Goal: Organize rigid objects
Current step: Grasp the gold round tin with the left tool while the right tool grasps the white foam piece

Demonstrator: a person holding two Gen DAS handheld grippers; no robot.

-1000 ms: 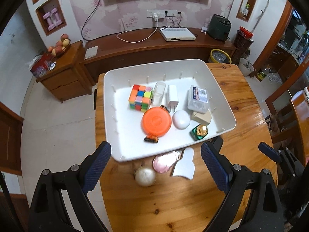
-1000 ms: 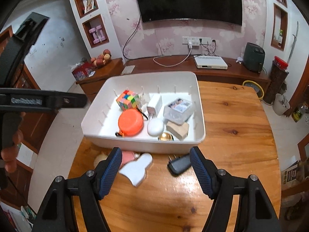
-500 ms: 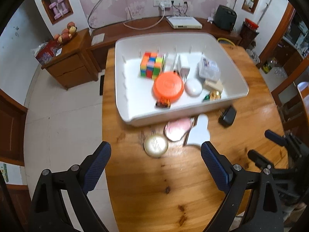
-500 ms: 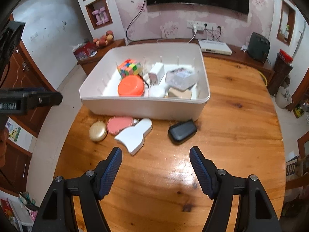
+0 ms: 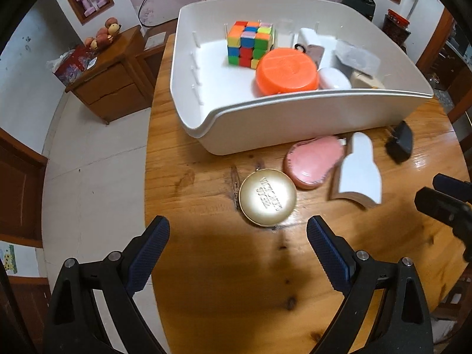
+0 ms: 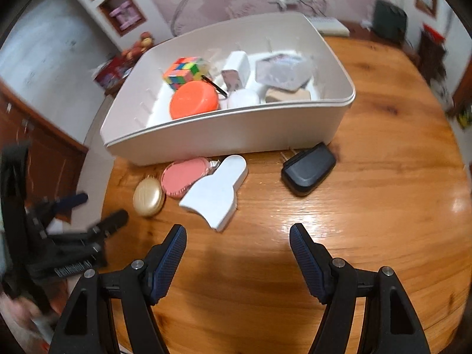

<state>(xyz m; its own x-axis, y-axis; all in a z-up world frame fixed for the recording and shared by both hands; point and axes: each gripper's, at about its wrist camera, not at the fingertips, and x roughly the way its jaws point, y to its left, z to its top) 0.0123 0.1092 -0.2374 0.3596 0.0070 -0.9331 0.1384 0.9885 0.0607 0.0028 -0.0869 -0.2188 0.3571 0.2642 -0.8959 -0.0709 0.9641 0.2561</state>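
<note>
A white bin [image 5: 309, 112] [image 6: 224, 135] on the round wooden table [image 5: 224, 280] holds a colour cube [image 5: 250, 44], an orange round case [image 5: 287, 72] and several pale items. In front of the bin lie a gold round compact [image 5: 268, 197] [image 6: 148, 193], a pink oval brush [image 5: 314, 162] [image 6: 185, 177], a white bottle-shaped block [image 5: 358, 171] [image 6: 216, 194] and a black charger [image 5: 400, 143] [image 6: 308, 168]. My left gripper [image 5: 237, 237] stands open just short of the compact. My right gripper [image 6: 238, 239] stands open with nothing between its fingers, short of the white block and charger.
The table's left edge drops to a tiled floor [image 5: 88, 177]. A wooden cabinet [image 5: 109, 76] with fruit stands at the back left. In the left wrist view the right gripper shows at the right edge; in the right wrist view the left gripper shows at the far left.
Both grippers have come down toward the table, so the loose items and the bin look larger and closer. The jaws of both are as wide as before.
</note>
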